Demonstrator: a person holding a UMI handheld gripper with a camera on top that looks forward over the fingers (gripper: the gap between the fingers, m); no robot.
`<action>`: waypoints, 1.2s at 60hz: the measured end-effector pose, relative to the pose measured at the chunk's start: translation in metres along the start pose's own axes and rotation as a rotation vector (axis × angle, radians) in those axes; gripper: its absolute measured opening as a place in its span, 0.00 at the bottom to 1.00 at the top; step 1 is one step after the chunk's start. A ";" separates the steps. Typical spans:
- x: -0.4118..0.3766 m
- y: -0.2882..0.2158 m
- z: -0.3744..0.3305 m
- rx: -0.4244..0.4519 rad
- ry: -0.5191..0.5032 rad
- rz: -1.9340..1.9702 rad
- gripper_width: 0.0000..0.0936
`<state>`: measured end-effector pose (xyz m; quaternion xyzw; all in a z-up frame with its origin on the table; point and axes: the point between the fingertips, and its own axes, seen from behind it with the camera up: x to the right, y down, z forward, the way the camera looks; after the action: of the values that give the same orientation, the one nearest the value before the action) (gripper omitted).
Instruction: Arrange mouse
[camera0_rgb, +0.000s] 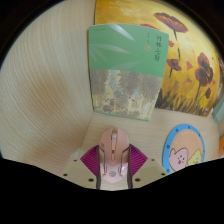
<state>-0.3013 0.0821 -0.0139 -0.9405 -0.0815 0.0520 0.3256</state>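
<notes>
My gripper (113, 168) pinches the pink mouse (113, 152) between both pads, above the wooden table (50, 110). Beyond it lies a green book (124, 70), then a flower-print mat (185, 50). Right of the fingers sits a cartoon coaster (184, 150).

Mouse (113, 150) rear hidden between claw (114, 166) pads — round coaster (187, 152) cut off at edge.

The claw (114, 163) grips a pink mouse (113, 150) near a green book (125, 70).
</notes>
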 end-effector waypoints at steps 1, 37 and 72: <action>0.002 -0.001 -0.002 -0.006 0.005 -0.018 0.38; 0.209 -0.144 -0.194 0.370 0.112 0.007 0.38; 0.230 0.033 -0.044 0.023 0.068 0.081 0.41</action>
<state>-0.0653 0.0732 -0.0104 -0.9404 -0.0317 0.0340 0.3368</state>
